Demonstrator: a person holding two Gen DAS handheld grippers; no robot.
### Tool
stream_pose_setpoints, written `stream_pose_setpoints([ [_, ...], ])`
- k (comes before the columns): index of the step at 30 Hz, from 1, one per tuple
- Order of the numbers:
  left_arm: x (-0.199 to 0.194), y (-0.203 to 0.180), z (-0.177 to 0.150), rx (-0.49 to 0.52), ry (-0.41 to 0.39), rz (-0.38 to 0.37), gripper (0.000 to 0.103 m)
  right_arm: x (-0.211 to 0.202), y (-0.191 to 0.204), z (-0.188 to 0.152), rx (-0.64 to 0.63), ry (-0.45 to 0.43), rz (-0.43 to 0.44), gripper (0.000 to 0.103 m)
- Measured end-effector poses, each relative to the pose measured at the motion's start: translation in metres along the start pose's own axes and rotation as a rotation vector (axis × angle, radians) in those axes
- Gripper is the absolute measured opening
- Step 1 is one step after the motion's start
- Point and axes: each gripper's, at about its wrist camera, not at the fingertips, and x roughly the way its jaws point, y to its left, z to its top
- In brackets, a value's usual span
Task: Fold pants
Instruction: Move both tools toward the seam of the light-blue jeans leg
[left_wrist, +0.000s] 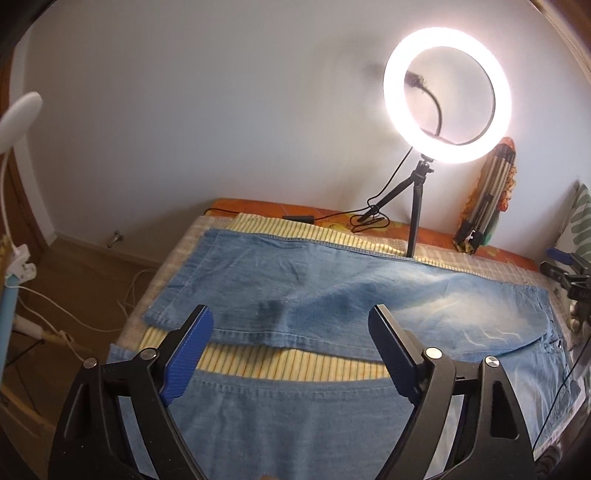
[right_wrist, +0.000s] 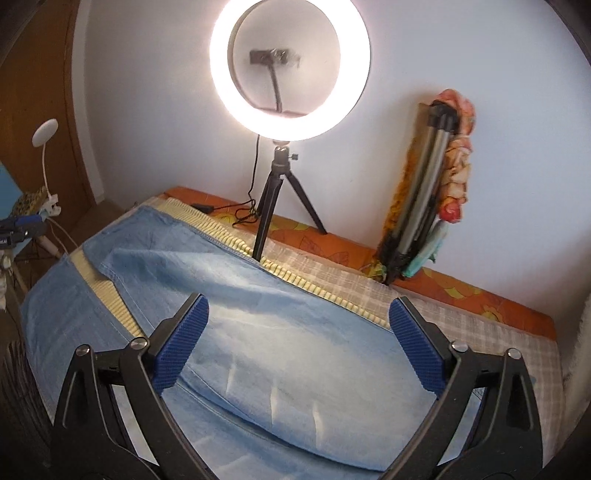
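Hovering over a bed, you hold both claws apart and empty above the pants (left_wrist: 332, 295), blue denim spread flat on the striped mat (left_wrist: 280, 363) with its two legs splayed. Your left gripper (left_wrist: 291, 354) looks down on the gap between the legs: the near leg lies just below and between its fingers, the far leg just ahead of the tips. Your right gripper (right_wrist: 295, 343) hangs over the faded thigh area, its blue pads (right_wrist: 181, 343) clear of the cloth. Beyond both claws, at the wall, stand a lit ring light (right_wrist: 290, 70) and its tripod (right_wrist: 273, 206), one foot close to the far leg's edge. Denim like this looks soft but weighty; expect it to drape and drag, not slide. Judging by the layout, pinch at a seamed edge, hem or waistband, where the layers are thick enough for the pads to bite
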Motion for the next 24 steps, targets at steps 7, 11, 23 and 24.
stream_pose_setpoints([
  [7, 0.077, -0.002, 0.003, -0.024, 0.116, -0.052, 0.067, 0.106, -0.003, 0.004, -0.043, 0.164, 0.101, 0.061],
  [11, 0.107, -0.006, -0.001, -0.014, 0.157, -0.058, 0.061, 0.155, -0.003, 0.000, -0.079, 0.239, 0.119, 0.053],
  [23, 0.171, 0.004, -0.014, -0.058, 0.243, -0.071, 0.055, 0.220, 0.012, -0.001, -0.216, 0.344, 0.172, 0.053],
  [24, 0.173, 0.005, -0.015, -0.058, 0.249, -0.071, 0.055, 0.225, 0.014, -0.001, -0.225, 0.357, 0.171, 0.053],
])
